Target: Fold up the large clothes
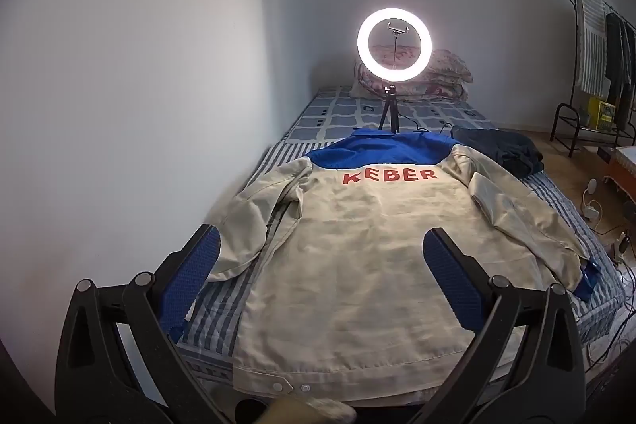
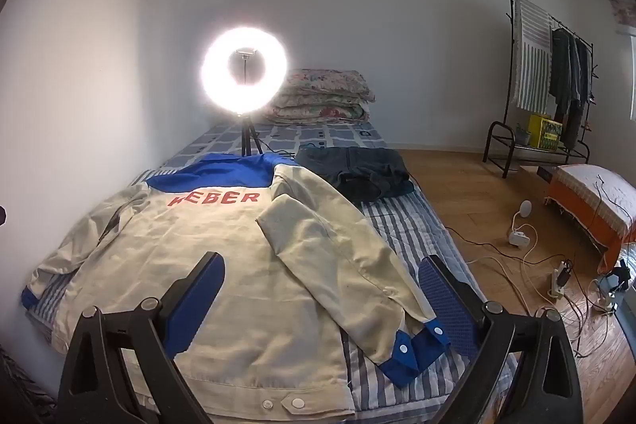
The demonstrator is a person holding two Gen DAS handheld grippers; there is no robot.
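A beige work jacket (image 1: 357, 245) with a blue yoke and red lettering lies back-up on the striped bed (image 1: 222, 308), hem toward me, both sleeves spread outward. My left gripper (image 1: 318, 249) hovers open above the jacket's lower left part, nothing between its blue pads. In the right wrist view the same jacket (image 2: 222, 265) fills the bed (image 2: 401, 225), its right sleeve running down to a blue cuff (image 2: 413, 348). My right gripper (image 2: 322, 277) hangs open over that sleeve and hem, apart from the cloth.
A lit ring light on a tripod (image 1: 393, 42) stands on the bed beyond the collar, with folded quilts (image 2: 322, 94) behind. Dark folded trousers (image 2: 357, 173) lie right of the collar. The wall runs along the bed's left. Cables (image 2: 528, 261), a clothes rack (image 2: 552, 78) and an orange stool (image 2: 596, 201) occupy the floor right.
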